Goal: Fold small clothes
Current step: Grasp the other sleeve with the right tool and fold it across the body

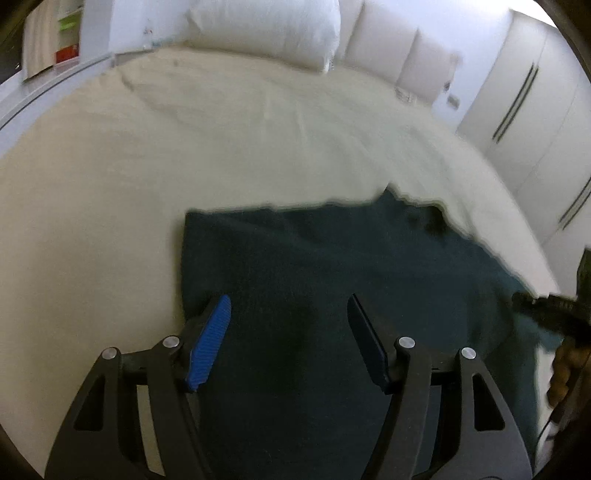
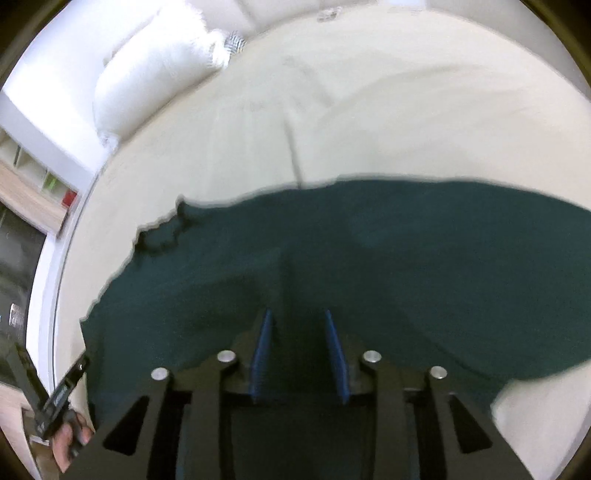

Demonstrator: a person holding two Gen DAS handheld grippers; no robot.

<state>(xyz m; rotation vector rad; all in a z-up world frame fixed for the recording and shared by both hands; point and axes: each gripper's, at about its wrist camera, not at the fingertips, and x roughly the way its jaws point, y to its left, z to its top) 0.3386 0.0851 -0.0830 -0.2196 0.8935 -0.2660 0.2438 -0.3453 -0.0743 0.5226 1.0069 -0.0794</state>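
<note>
Dark teal cloth (image 1: 314,266) lies spread flat on the cream bedsheet (image 1: 184,155), with a white pillow (image 1: 269,26) at the far end. In the left wrist view, the left gripper (image 1: 288,314) hangs above the cloth's near part, jaws well apart, nothing between them. A hand (image 1: 565,369) shows at the right edge.

In the right wrist view, the right gripper (image 2: 299,321) sits low over the cloth (image 2: 369,258), jaws a narrow gap apart; whether fabric lies between the pads is unclear. The sheet (image 2: 332,110) and pillow (image 2: 147,74) lie beyond.
</note>
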